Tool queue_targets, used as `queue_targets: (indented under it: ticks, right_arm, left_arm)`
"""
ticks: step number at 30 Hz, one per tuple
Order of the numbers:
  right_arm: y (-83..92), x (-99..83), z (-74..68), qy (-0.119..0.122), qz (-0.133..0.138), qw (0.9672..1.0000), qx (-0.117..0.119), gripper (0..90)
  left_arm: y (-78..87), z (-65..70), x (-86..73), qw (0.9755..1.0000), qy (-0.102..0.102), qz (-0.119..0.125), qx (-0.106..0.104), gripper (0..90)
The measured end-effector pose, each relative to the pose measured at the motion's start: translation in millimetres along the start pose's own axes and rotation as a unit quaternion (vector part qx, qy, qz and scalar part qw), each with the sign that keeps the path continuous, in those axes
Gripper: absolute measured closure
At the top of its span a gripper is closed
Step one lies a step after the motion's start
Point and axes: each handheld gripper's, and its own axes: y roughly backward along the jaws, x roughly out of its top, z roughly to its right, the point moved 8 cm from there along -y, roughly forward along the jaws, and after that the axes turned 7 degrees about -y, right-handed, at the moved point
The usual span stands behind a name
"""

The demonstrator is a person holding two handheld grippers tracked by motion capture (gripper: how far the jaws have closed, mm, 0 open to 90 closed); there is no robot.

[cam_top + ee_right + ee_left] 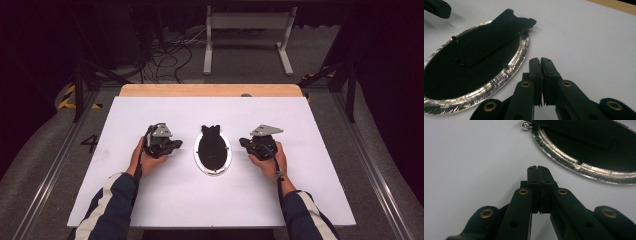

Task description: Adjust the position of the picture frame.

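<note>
Claws [172, 145] [243, 142], both closed, flank oval frame [212, 151] on table [150, 200].

Left gripper [176, 145] and right gripper [243, 142] rest closed, empty.

A lone "4" sits painted on the floor [50, 150], just off the table's [165, 200] left edge.

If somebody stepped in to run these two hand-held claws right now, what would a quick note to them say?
Left gripper: shut, holding nothing, resting on the white table left of the frame.
Right gripper: shut, holding nothing, right of the frame.
Oval silver-rimmed frame: lies face down at the table's middle, black backing and stand flap up.
Done: nothing visibly.
Left: probably grasping the frame; neither gripper touches it.
</note>
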Motion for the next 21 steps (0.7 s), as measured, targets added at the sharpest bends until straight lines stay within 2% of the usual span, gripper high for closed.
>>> queue_targets:
  ticks: [1,3,5,7,11,14,18,21]
  right_arm:
    - [-5.7,-0.4,-1.6,0.007,-0.010,0.9999,-0.003,87.7]
    - [-16.1,-0.2,-3.9,0.003,-0.021,0.9998,0.000,87.8]
    - [-25.1,2.0,-4.1,0.003,-0.030,0.9995,-0.009,87.8]
    - [-27.1,2.7,-3.5,0.005,-0.031,0.9994,-0.011,87.8]
    - [-38.3,5.5,-0.9,-0.010,-0.039,0.9991,-0.014,88.1]
    - [-43.8,8.3,-1.8,-0.011,-0.041,0.9990,-0.011,88.1]
    - [-51.6,12.8,-3.7,-0.010,-0.044,0.9990,-0.003,89.8]
    - [-56.8,16.3,-5.7,-0.014,-0.047,0.9988,-0.001,90.0]
  left_arm:
    - [-1.2,1.5,1.0,1.0000,0.002,-0.001,0.000,89.0]
    - [-4.0,5.1,4.0,1.0000,0.003,0.002,-0.005,89.1]
    - [-8.5,7.8,5.3,1.0000,-0.002,-0.003,-0.004,89.1]
    - [-11.3,9.2,5.8,1.0000,0.002,-0.003,-0.004,89.1]
    - [-18.6,8.3,3.9,0.9998,-0.001,-0.020,0.004,88.0]
    - [-19.7,6.9,4.3,0.9998,0.007,-0.018,0.003,87.6]
    - [-20.3,8.1,5.2,0.9998,0.003,-0.022,-0.001,87.9]
    - [-20.2,11.1,5.3,0.9997,0.007,-0.020,-0.013,88.2]
